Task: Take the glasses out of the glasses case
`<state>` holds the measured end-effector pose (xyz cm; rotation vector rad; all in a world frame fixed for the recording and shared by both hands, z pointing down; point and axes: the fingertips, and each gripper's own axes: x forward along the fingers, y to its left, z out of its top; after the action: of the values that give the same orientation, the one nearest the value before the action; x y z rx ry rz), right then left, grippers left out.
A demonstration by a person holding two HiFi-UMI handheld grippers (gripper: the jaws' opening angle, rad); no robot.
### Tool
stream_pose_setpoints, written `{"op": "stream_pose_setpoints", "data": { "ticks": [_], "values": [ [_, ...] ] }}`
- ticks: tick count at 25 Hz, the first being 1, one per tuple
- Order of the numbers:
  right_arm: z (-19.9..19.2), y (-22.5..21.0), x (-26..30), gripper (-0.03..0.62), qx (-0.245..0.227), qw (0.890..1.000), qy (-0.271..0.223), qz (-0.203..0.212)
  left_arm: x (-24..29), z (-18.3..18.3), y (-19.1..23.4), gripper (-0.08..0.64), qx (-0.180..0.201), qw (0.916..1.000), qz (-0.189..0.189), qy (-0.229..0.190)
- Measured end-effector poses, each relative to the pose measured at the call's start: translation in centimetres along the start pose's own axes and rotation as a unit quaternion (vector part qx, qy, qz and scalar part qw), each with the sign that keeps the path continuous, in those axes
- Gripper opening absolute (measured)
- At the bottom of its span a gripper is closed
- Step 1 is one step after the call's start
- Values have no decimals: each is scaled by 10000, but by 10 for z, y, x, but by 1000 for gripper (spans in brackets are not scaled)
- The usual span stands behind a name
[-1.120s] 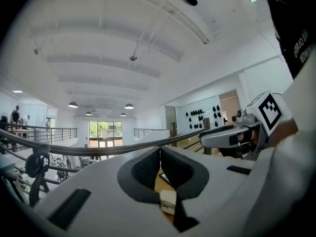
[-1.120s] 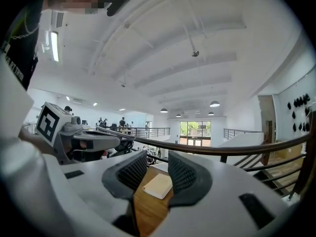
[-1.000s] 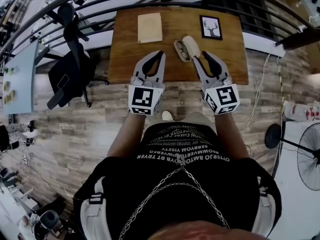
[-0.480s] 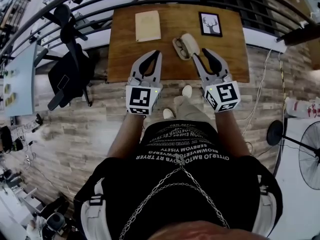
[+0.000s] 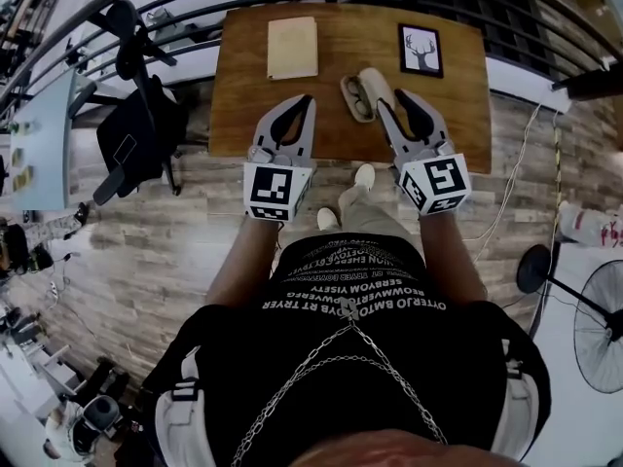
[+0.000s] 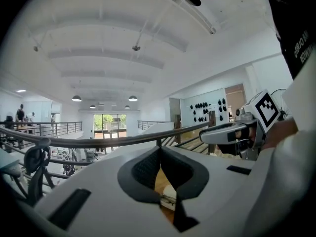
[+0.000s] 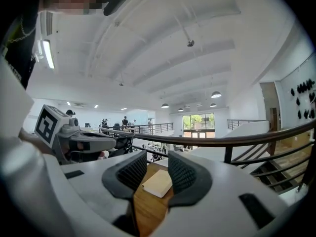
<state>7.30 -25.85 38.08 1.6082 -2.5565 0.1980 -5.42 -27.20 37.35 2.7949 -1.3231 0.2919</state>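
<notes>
The glasses case (image 5: 374, 87) lies open on the wooden table (image 5: 248, 105), its cream lid to the right and the glasses (image 5: 354, 98) in the left half. In the head view my right gripper (image 5: 391, 100) is just right of the case at the table's near edge, jaws apart and empty. My left gripper (image 5: 305, 101) hovers over the near edge, left of the case, its jaws meeting at the tips on nothing. Through the left gripper (image 6: 159, 150) view, a bit of the case (image 6: 170, 193) shows below the tips. The right gripper (image 7: 158, 168) view frames a beige notebook (image 7: 158, 182).
A beige notebook (image 5: 292, 48) lies at the table's far left, a framed deer picture (image 5: 421, 50) at the far right. A metal railing (image 5: 195, 22) runs behind the table. A black chair (image 5: 136, 134) stands left of it, a fan (image 5: 599, 324) on the floor at right.
The person has stepped closer to the table; one foot now shows under its near edge. Both grippers have edged slightly forward and kept their jaw positions.
</notes>
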Motion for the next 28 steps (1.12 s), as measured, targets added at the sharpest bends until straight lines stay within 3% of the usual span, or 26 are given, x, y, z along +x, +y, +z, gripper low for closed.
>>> {"op": "stream_pose_setpoints", "data": {
  "ticks": [14, 28],
  "values": [
    [-13, -45, 54, 127, 79, 9991, 290, 300, 55, -16, 17, 28, -219, 9992, 161, 308],
    [-39, -72, 93, 127, 227, 9972, 517, 487, 95, -26, 31, 29, -294, 9985, 305, 347]
  ]
}}
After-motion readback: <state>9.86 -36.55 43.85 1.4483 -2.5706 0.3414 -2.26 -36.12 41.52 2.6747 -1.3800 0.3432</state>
